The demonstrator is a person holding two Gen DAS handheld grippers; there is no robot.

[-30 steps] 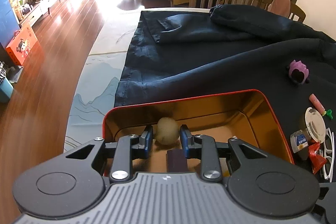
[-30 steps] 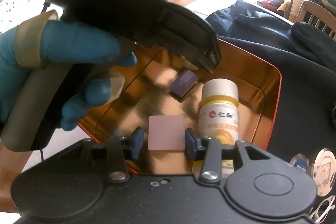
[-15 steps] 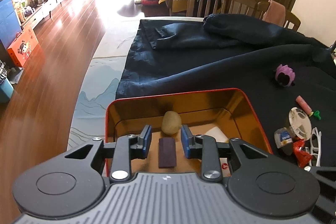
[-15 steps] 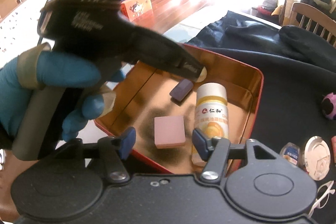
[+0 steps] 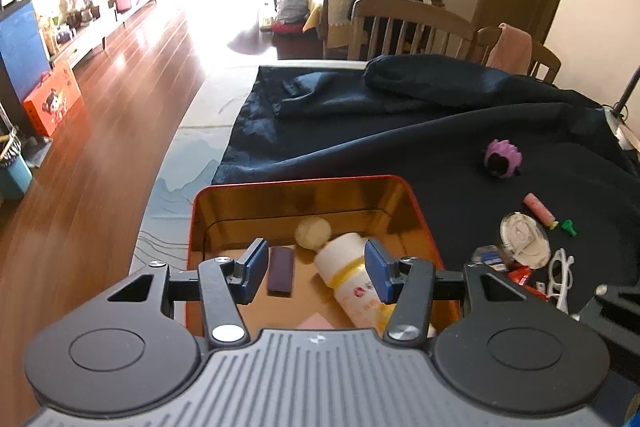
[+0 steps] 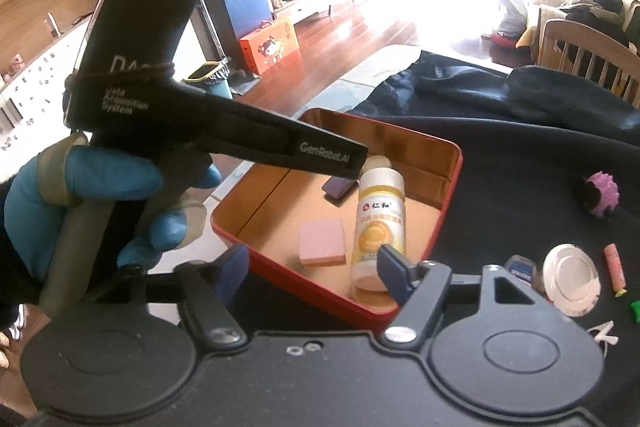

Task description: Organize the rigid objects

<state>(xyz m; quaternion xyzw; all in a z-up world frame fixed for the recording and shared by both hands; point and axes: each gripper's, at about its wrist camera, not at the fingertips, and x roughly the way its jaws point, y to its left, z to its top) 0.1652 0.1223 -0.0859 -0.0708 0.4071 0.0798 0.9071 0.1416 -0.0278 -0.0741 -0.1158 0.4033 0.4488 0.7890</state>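
Both your grippers, left gripper [image 5: 316, 269] and right gripper [image 6: 310, 269], have just been opening and hold nothing. Your left gripper hangs close over the red tin [image 6: 450, 187], so swinging toward the loose items could clip the vitamin bottle [image 6: 380, 223].

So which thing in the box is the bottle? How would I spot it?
Find the red tin with the shiny gold inside, on the dark cloth. The bottle lies on its side in there, next to a flat pink block and a small purple block. It is the only long round thing, white with a yellow label.
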